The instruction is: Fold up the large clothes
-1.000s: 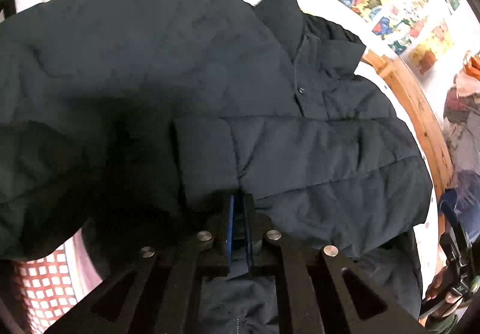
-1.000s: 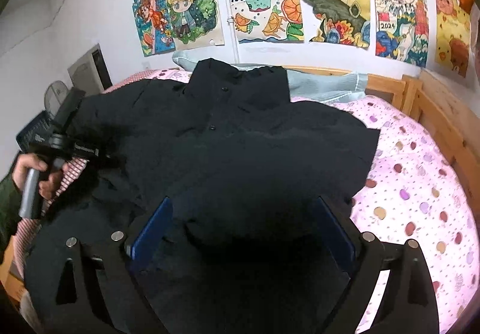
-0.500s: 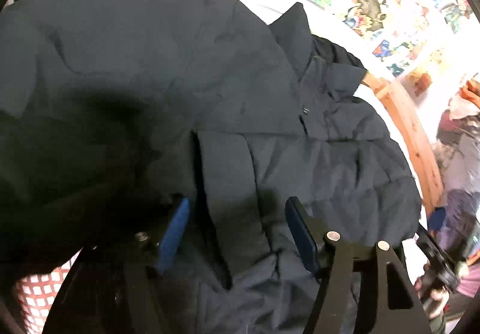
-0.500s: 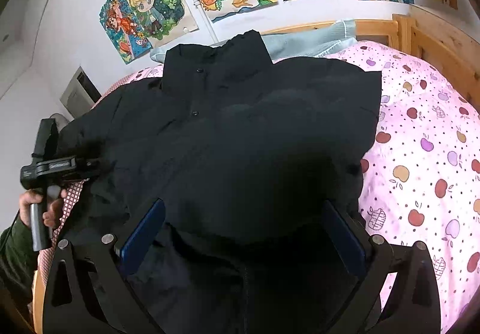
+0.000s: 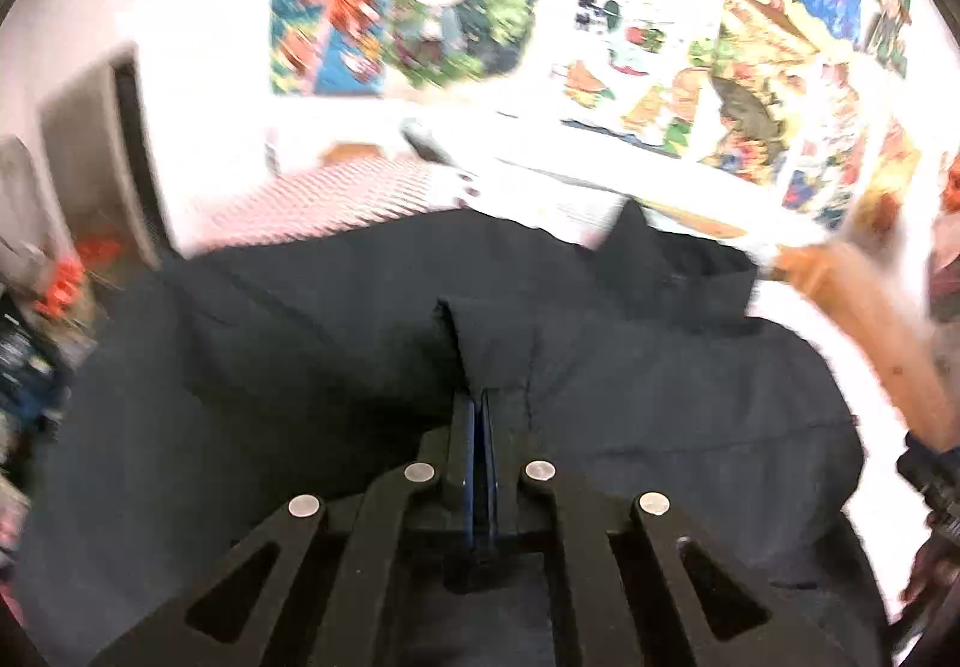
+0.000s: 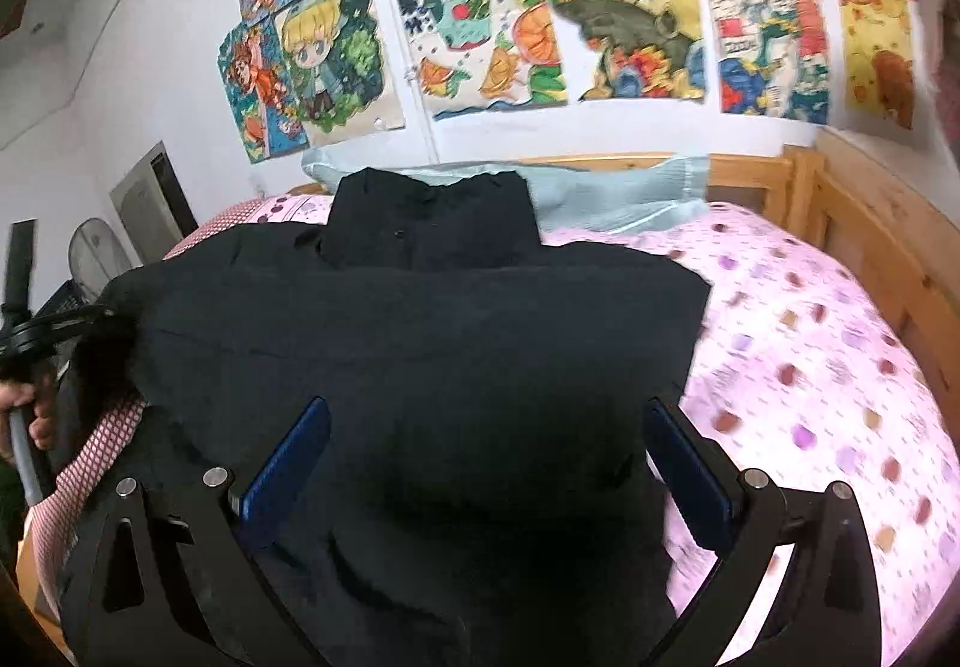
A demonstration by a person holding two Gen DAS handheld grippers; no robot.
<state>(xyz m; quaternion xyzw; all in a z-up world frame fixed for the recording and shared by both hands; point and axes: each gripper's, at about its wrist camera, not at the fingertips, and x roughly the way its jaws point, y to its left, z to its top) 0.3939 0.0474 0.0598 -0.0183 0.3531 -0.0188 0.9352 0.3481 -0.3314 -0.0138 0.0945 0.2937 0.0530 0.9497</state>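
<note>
A large black padded jacket lies on the bed with its collar toward the wall. In the left wrist view the jacket fills the lower half. My left gripper is shut on a fold of the jacket's fabric, a sleeve cuff standing just ahead of the fingertips. My right gripper is open wide over the jacket's lower part, its blue pads either side of the dark cloth, holding nothing. The left gripper also shows at the left edge of the right wrist view.
The bed has a pink spotted sheet and a wooden frame at the right. A pale blue pillow lies behind the collar. Posters cover the wall. A fan and clutter stand left of the bed.
My left gripper, open half a second ago, has shut on the jacket fabric and tilted up toward the wall. The right gripper stays open and has shifted slightly.
</note>
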